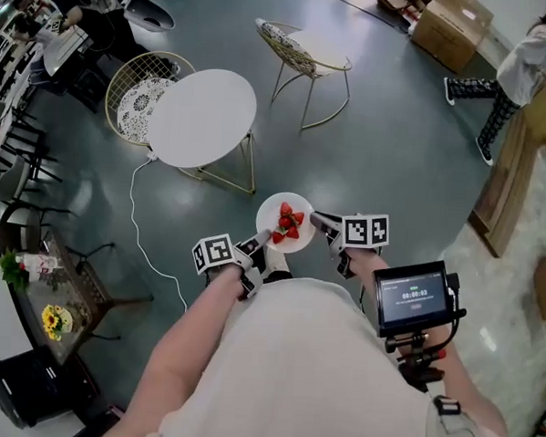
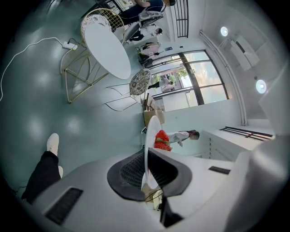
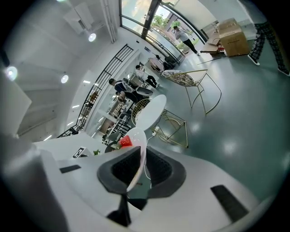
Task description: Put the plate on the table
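Note:
A small white plate (image 1: 296, 213) with red strawberries (image 1: 288, 226) on it hangs in the air in front of me, above the floor. My left gripper (image 1: 259, 242) is shut on the plate's left rim, and my right gripper (image 1: 321, 222) is shut on its right rim. In the left gripper view the plate (image 2: 151, 136) shows edge-on between the jaws, strawberries (image 2: 162, 139) on its right face. The right gripper view has the plate (image 3: 139, 149) edge-on too, with a strawberry (image 3: 125, 142) to the left. The round white table (image 1: 202, 117) stands ahead and to the left, apart from the plate.
A gold wire chair (image 1: 141, 95) sits behind the table, and another (image 1: 302, 56) stands further back. A white cable (image 1: 138, 224) runs over the dark floor. Cardboard boxes (image 1: 452, 26) and a standing person (image 1: 513, 75) are at the far right. A low table with flowers (image 1: 56, 320) stands at the left.

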Motion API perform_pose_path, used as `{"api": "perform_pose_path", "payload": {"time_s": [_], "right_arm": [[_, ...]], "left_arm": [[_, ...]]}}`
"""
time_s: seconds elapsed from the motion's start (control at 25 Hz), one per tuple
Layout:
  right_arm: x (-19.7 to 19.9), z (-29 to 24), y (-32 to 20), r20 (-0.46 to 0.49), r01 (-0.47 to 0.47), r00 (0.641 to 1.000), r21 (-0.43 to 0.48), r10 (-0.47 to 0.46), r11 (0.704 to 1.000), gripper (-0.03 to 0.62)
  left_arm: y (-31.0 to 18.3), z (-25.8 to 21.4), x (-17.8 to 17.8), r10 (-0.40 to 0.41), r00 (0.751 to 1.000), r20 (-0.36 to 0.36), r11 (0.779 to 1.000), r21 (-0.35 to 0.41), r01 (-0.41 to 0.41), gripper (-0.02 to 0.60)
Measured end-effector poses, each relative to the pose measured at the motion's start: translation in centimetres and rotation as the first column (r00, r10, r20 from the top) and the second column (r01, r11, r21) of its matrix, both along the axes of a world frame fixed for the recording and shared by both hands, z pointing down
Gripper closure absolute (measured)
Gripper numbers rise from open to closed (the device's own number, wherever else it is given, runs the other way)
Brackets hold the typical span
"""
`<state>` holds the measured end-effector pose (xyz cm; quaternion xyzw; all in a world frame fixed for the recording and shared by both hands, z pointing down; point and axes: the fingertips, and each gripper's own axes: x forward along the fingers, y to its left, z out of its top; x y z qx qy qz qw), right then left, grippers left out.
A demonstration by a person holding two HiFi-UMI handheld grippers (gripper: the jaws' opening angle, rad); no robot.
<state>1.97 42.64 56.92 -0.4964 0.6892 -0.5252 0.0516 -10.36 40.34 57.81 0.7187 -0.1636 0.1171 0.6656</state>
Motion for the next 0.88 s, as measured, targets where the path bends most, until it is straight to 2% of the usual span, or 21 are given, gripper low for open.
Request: {"api": "perform_pose_path", "payload": {"time_s": [0.28,0.56,0.88], "right_arm": [[0.2,-0.5,-1.1,0.021,-0.025,0.999,-0.009,0.026,1.0,0.551],[0.0,-1.3,-2.0,0.04,-0.043,0.998,-0.002,0.043,0.999,0.551],[-0.9,1.7,-11.4,0.013,-0.009,1.0,-0.006,0.009,1.0,0.551]], "left_arm": [[-1.2,-0.8,0.2,0.02,1.0,0.02,0.999,-0.026,-0.019,0.566],[-2.5,-1.9,0.1,0.043,0.998,0.034,0.999,-0.018,-0.043,0.566],[-11.2,1.0,-0.9,0.012,1.0,0.022,1.0,-0.028,-0.012,0.566]]}}
